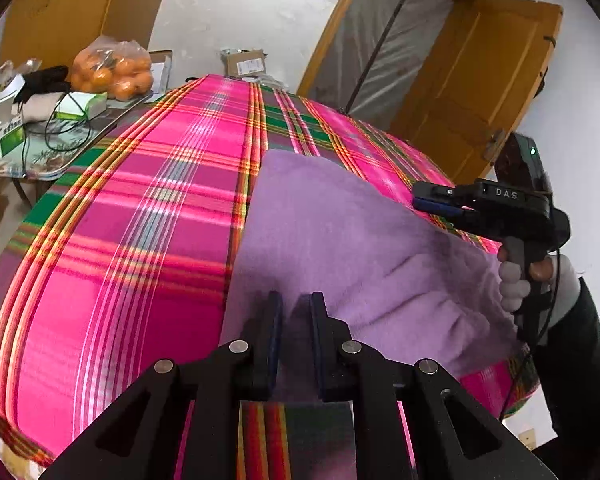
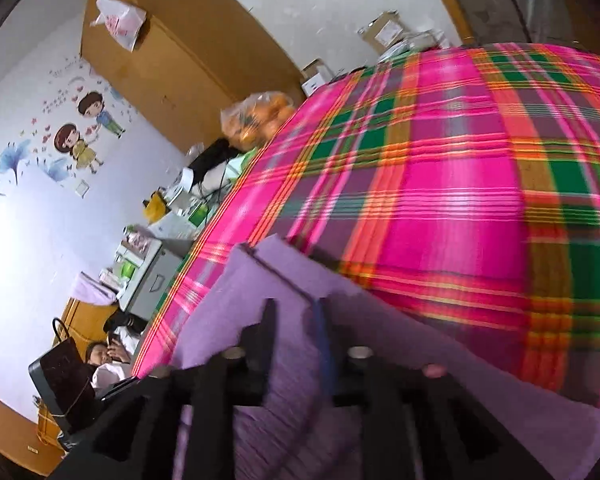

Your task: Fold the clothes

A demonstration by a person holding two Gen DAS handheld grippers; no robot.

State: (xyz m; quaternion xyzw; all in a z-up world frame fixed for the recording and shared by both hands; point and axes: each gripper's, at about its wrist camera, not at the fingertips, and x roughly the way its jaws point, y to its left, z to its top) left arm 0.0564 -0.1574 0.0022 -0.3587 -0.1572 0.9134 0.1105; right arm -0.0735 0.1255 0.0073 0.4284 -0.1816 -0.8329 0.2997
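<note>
On the far left of the left wrist view a side table (image 1: 40,168) holds small boxes, a black cable and a bag of oranges (image 1: 114,66). Next to it is a big bed cover (image 1: 140,208) with pink, green and orange checks. A soft purple cloth (image 1: 340,232) lies on the cover, towards its right side and near edge. The left gripper (image 1: 296,304) sits low at the cloth's near edge with its two fingers close together, and purple cloth shows in the thin gap; I cannot tell if they pinch it. Further right, a gloved hand (image 1: 516,284) holds the right gripper (image 1: 424,202) over the cloth's far right edge. In the blurry right wrist view, the right gripper (image 2: 296,312) has its fingers partly apart with purple cloth (image 2: 380,320) under them, not squeezed.
</note>
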